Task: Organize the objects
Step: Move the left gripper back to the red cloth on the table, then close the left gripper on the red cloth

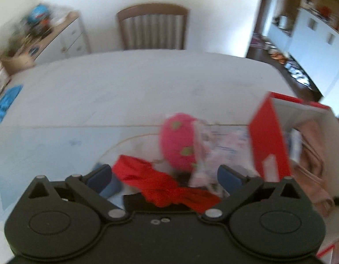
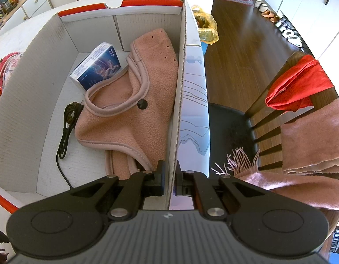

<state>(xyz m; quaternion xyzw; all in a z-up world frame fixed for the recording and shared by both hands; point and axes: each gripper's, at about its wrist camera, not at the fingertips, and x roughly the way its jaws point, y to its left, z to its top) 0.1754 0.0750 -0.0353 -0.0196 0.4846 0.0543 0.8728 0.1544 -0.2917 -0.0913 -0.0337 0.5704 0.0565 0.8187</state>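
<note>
While one box (image 2: 182, 70) stands, one book (image 2: 99, 66) inside.

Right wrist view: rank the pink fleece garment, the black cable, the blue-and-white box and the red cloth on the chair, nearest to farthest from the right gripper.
From the right gripper, shut on the carton's wall:
1. Pink fleece garment, inside the carton, just left of the wall.
2. Black cable, on the carton floor, farther left.
3. Blue-and-white box, toward the carton's far end.
4. Red cloth, outside, draped on the chair back at right.
</note>
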